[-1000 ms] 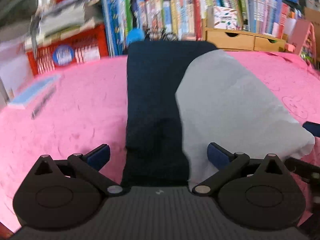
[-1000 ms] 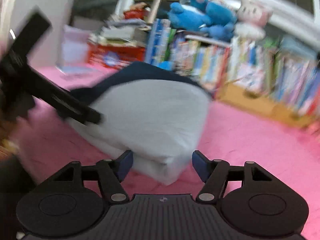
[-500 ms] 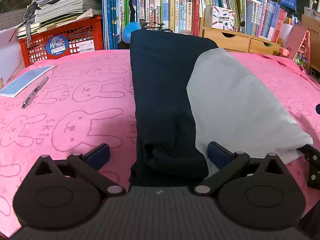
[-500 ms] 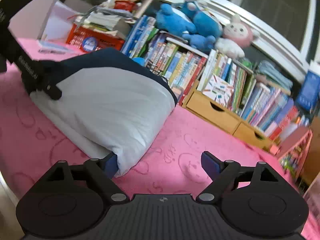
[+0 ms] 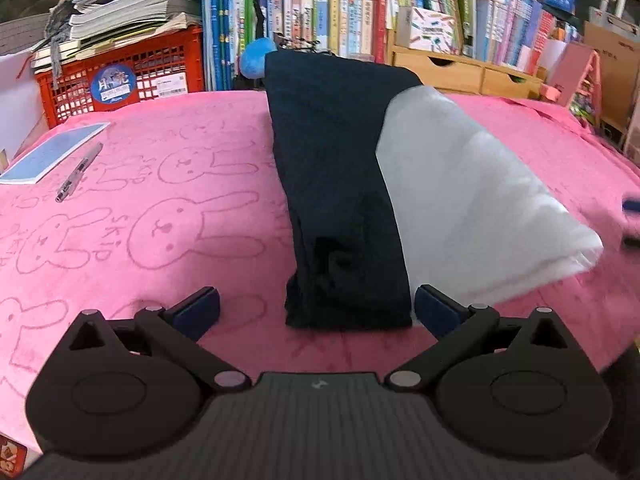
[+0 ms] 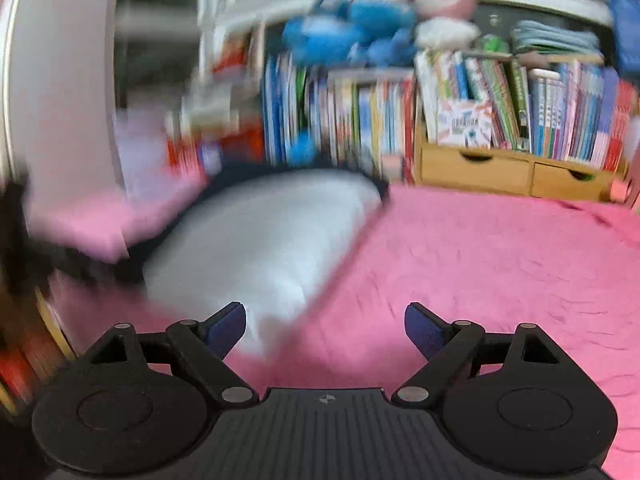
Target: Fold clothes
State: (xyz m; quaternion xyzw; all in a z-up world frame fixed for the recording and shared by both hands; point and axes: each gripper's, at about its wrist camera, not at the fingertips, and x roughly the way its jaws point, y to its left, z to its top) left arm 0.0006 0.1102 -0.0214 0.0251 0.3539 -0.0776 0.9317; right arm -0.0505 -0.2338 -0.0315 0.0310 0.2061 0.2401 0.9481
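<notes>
Smooth grey panel (image 5: 472, 208) overlaps dark folded garment (image 5: 340, 200) on plush blanket (image 5: 160, 208).

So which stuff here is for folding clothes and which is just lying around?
For the job:
dark garment
white garment
left gripper
right gripper

Just lying about:
pen
blue notebook
red crate
books
plush toys

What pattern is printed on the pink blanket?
Outlined rabbit faces on the pink blanket, clearest in the left wrist view.
</notes>
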